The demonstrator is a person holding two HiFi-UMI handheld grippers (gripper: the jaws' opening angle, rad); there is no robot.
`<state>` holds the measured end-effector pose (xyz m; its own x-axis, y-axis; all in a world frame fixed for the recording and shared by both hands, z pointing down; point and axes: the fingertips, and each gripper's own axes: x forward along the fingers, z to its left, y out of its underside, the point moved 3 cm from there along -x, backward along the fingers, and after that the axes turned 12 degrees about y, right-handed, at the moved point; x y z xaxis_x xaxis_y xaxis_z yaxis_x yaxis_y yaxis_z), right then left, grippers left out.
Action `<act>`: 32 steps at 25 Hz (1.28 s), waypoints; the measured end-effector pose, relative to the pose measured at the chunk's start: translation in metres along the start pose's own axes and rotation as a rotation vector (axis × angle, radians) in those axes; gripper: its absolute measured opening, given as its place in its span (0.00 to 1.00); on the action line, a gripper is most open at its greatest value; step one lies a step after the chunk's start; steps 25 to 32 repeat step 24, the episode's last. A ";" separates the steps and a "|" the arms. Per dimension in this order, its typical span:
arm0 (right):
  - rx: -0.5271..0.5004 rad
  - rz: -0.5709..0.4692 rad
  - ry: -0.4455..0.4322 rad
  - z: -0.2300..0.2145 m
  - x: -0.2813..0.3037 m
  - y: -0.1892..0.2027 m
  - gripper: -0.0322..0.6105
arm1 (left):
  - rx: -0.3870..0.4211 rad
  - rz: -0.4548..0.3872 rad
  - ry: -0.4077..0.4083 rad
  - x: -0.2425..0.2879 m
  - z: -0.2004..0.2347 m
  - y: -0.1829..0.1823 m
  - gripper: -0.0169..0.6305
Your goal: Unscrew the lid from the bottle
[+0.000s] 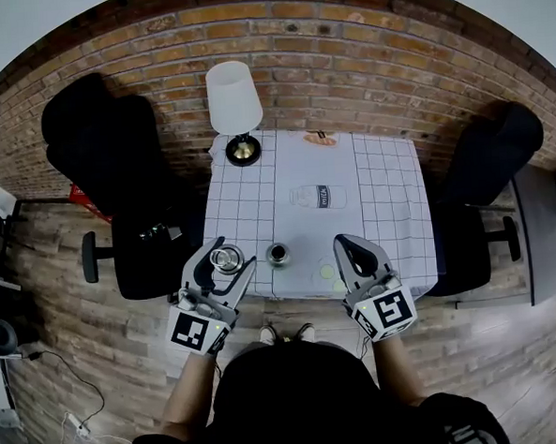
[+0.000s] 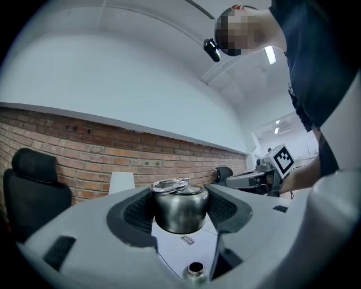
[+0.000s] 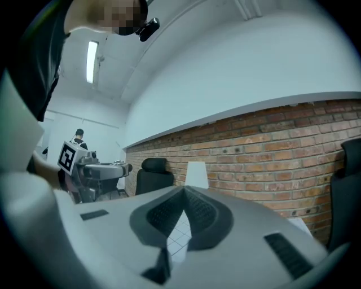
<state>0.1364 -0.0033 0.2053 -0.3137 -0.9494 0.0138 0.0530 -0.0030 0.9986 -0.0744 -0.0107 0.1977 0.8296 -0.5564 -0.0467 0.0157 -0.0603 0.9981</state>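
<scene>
My left gripper (image 1: 229, 257) is held level over the table's near left edge, shut on a steel lid (image 2: 179, 208) with a wire ring on top. The ribbed pads press on both sides of the lid (image 1: 226, 259). The steel bottle (image 1: 278, 254) stands on the checked tablecloth just right of that gripper, and its open neck (image 2: 196, 270) shows below the lid in the left gripper view. Over the near right edge, my right gripper (image 1: 348, 244) is shut with nothing between its pads (image 3: 198, 211). Both grippers are above the table.
A white lamp (image 1: 233, 102) stands at the table's far left corner, with a small orange thing (image 1: 320, 140) at the far edge. A milk-bottle print (image 1: 319, 197) marks the cloth's middle. Black chairs (image 1: 115, 170) flank the table, and a brick wall runs behind.
</scene>
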 end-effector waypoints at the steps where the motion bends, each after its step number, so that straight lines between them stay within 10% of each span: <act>1: -0.001 -0.008 -0.007 0.000 0.003 -0.002 0.07 | 0.010 0.000 0.000 0.001 0.002 -0.001 0.44; 32: -0.050 -0.016 -0.065 0.008 0.002 -0.002 0.07 | 0.018 -0.007 0.002 0.008 -0.021 0.005 0.44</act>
